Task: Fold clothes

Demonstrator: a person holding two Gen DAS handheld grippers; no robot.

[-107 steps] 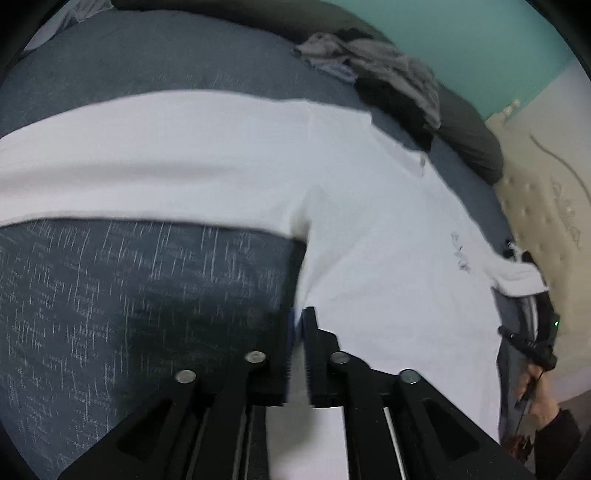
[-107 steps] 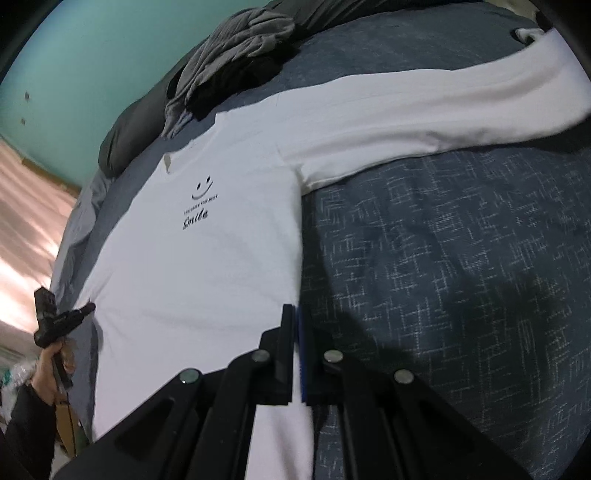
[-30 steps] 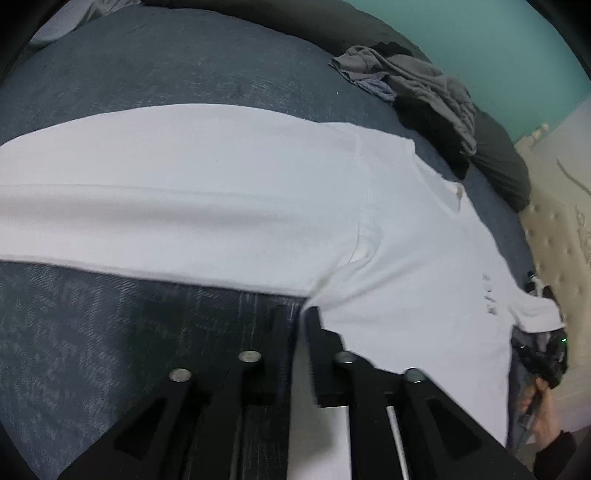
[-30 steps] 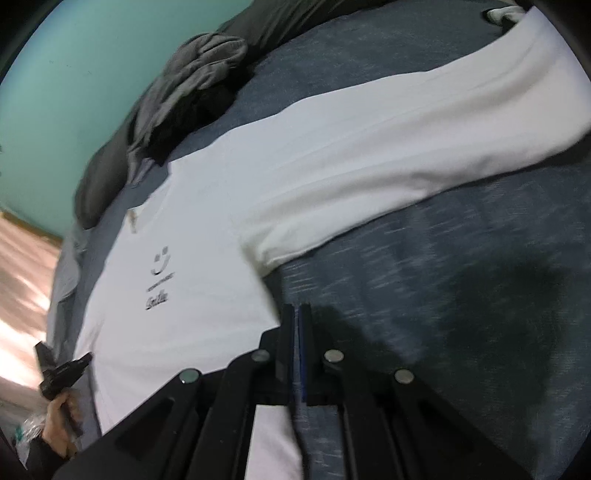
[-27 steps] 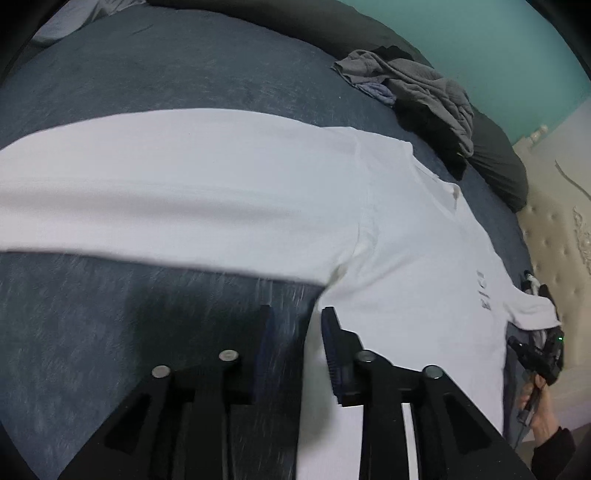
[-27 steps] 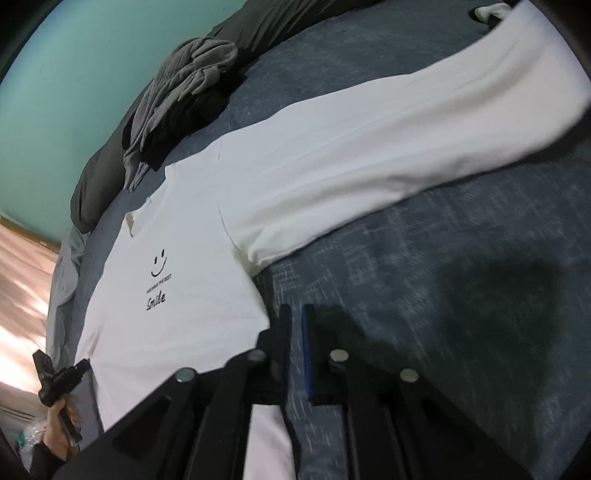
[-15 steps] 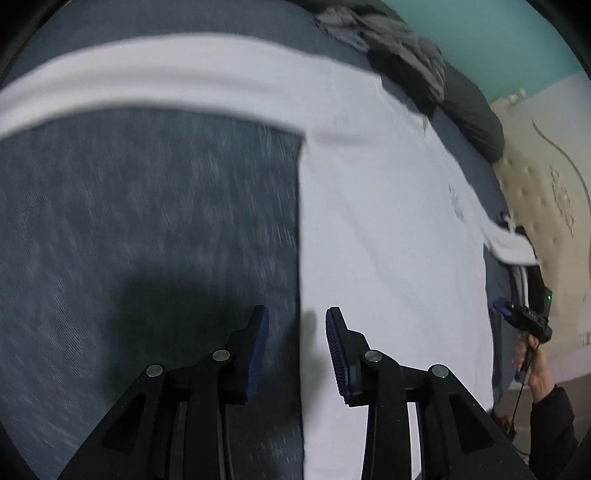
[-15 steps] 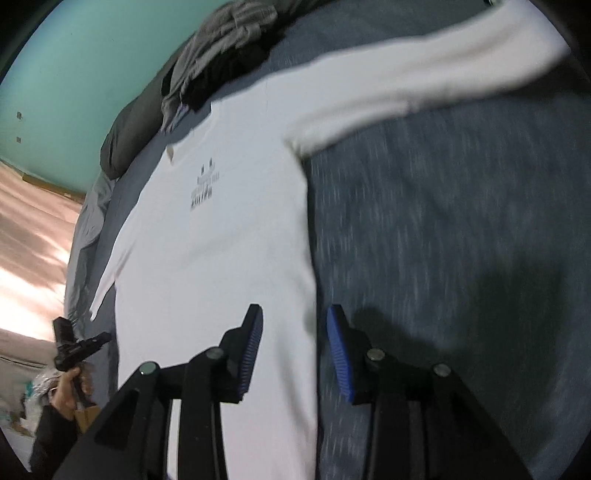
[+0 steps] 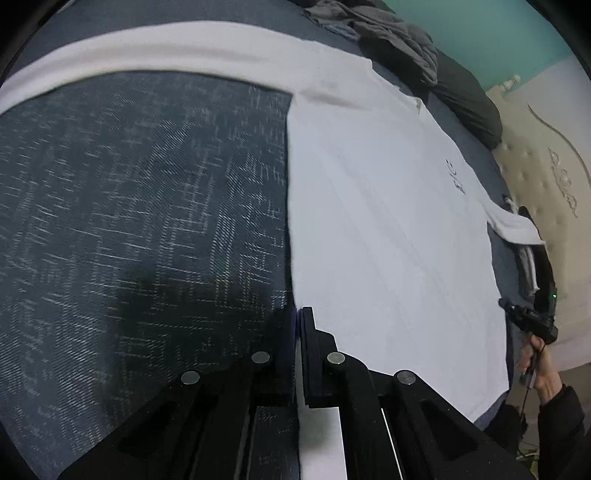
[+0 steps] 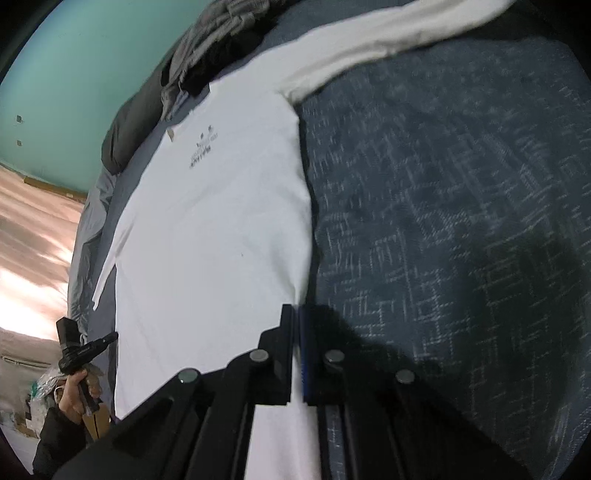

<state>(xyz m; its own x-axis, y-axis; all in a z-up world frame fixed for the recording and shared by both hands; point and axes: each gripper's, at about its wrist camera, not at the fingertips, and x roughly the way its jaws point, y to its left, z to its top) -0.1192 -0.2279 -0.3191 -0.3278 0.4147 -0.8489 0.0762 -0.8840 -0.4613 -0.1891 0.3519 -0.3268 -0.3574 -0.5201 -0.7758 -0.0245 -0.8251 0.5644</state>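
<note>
A white long-sleeved shirt (image 9: 388,221) with a small black chest print lies flat, front up, on a dark blue-grey bedspread (image 9: 129,221). My left gripper (image 9: 297,321) is shut on the shirt's side edge, low on the body near the hem. The left sleeve (image 9: 147,48) stretches away across the bed. In the right wrist view the same shirt (image 10: 214,229) shows, and my right gripper (image 10: 297,317) is shut on its opposite side edge. The right sleeve (image 10: 388,37) runs off to the upper right.
A heap of grey clothes (image 9: 399,33) and a dark pillow (image 9: 465,99) lie beyond the collar. A cream padded headboard (image 9: 554,177) and a teal wall (image 10: 74,55) bound the bed. A person's hand (image 10: 77,387) holds the other gripper at the far shirt side.
Half a second ago both grippers stood open astride the shirt's side edges. Both have now shut on those edges, a little closer to the fabric.
</note>
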